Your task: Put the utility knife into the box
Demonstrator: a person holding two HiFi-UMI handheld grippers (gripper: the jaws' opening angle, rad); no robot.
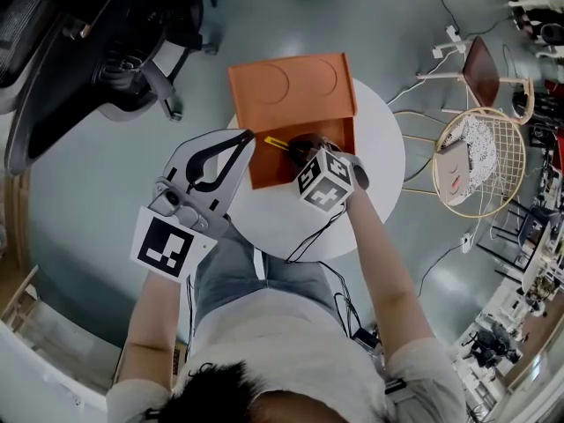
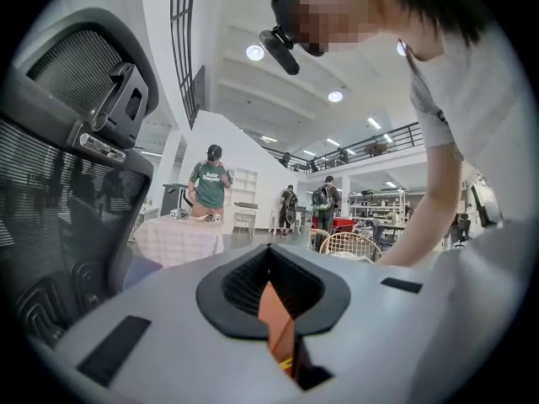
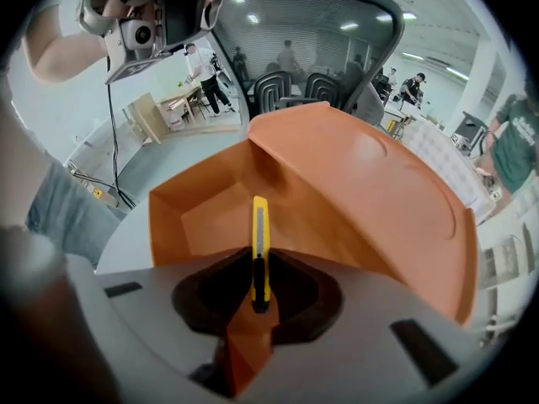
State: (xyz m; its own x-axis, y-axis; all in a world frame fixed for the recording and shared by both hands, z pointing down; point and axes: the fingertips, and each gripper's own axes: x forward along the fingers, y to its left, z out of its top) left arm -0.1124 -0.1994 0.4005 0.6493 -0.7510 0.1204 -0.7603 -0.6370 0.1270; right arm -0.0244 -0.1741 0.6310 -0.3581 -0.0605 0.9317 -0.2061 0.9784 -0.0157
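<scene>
Nearest the head camera are the person's dark hair and pale shirt (image 1: 282,342), with both forearms reaching forward to the grippers. Under both sets of jaws stands a round white table (image 1: 379,148). Off to the left of the left jaws is a dark office chair (image 1: 106,51), and well out to the right of the right jaws a wicker chair (image 1: 480,161).

On the table, ahead of and below the right jaws, sits the orange box (image 1: 291,91). Its lid is swung back on the far side and its open compartment (image 3: 210,217) lies directly beneath the jaw tips.

The left gripper (image 1: 249,141) hangs beside the box's left edge. In its own view its jaws seem to meet at the tips, with nothing held. Only a sliver of orange shows through the slit beneath them.

The right gripper (image 1: 304,152) has its jaws clamped on the yellow utility knife (image 3: 260,242). The knife stands on edge between them and pokes straight forward past the tips, over the open compartment and clear of its floor.
</scene>
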